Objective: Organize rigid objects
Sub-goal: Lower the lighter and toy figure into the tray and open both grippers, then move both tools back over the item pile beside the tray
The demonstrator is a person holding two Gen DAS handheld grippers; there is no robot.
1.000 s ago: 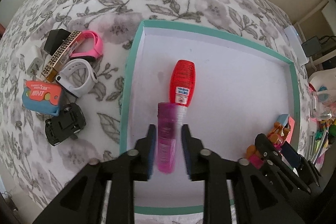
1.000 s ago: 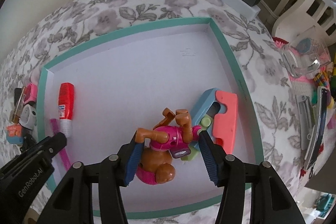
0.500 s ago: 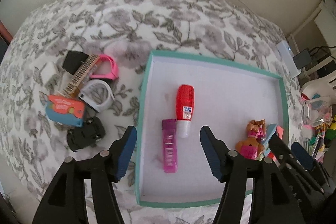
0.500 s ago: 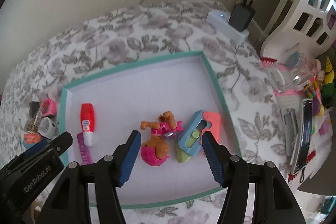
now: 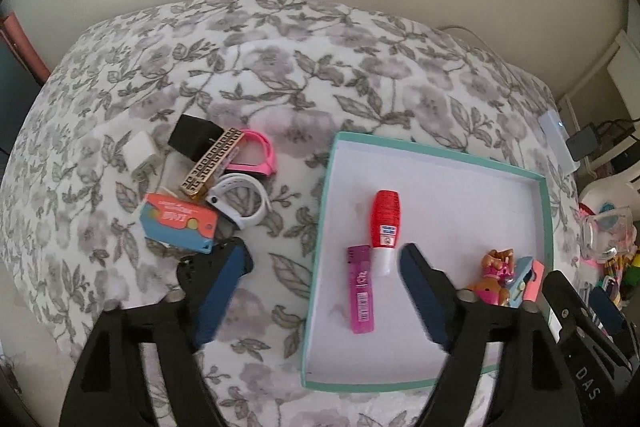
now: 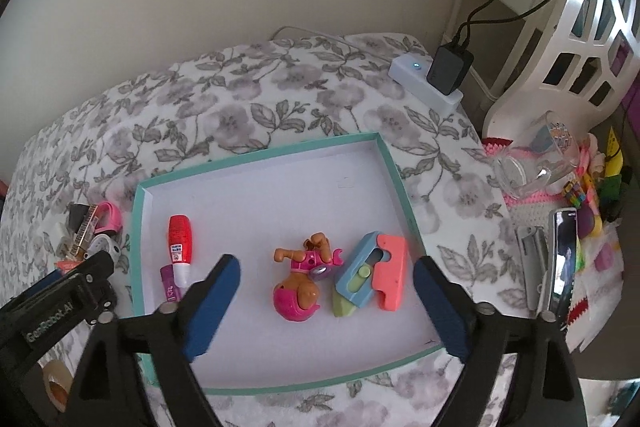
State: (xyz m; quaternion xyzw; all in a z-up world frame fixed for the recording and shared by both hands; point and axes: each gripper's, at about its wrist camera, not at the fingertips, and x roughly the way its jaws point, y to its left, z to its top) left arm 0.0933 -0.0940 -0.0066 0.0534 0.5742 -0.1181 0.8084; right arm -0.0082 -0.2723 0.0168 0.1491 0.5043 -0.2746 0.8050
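A teal-rimmed white tray [image 5: 326, 187] [image 6: 394, 167] lies on the floral cloth. In it lie a red bottle [image 5: 385, 223] [image 6: 179, 241], a magenta tube [image 5: 360, 289] [image 6: 170, 285], a pink-and-brown toy dog [image 6: 300, 287] [image 5: 494, 279] and a blue-and-coral block toy [image 6: 370, 277]. Left of the tray is a pile: pink watch [image 5: 254, 155], white watch [image 5: 240, 199], gold comb [image 5: 212, 167], black box [image 5: 194, 141], white charger [image 5: 138, 155], orange-and-blue case [image 5: 178, 227], black toy car [image 5: 192, 271]. My left gripper [image 5: 324, 267] is open and empty above the tray's left edge. My right gripper [image 6: 326, 279] is open and empty above the toy dog.
A white power strip with a black adapter [image 6: 436, 79] sits at the table's far right. A glass jar [image 6: 536, 163], a phone [image 6: 564, 259] and small colourful items lie right of the tray. A white chair [image 6: 568, 27] stands beyond. A wall runs behind the table.
My left gripper let go of the magenta tube in the tray, opened and rose back. My right gripper let go of the toy dog, opened and rose back.
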